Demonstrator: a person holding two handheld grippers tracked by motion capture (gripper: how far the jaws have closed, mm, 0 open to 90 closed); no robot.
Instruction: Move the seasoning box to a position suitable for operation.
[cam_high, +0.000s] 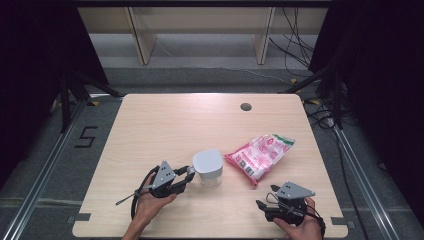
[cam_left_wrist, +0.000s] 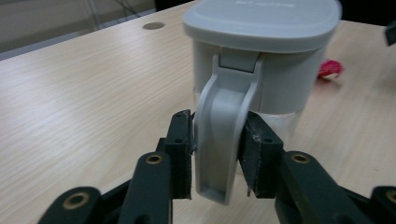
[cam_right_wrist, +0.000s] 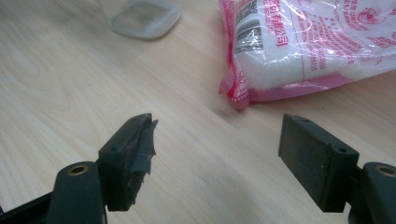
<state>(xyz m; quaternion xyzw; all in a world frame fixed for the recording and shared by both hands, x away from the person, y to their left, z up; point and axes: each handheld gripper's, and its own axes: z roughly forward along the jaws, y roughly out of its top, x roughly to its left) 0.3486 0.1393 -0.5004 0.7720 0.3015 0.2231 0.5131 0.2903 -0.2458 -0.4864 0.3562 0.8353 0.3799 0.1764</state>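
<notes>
Jug handle (cam_left_wrist: 223, 135) is clamped between the left gripper (cam_left_wrist: 217, 149), steadying the lidded jug (cam_high: 208, 167), while the right gripper (cam_right_wrist: 217, 161) is held wide apart near the sugar bag (cam_right_wrist: 308, 42).

You face a pale wooden table (cam_high: 165, 125) with a round cable hole (cam_high: 245, 106) near its far edge. It stands on grey floor (cam_high: 200, 75), marked with a black "5" (cam_high: 86, 136) at your left. Beyond stands a light wooden frame (cam_high: 142, 42). Black curtains (cam_high: 30, 60) hang on both sides, and cables (cam_high: 295, 47) trail at right.
</notes>
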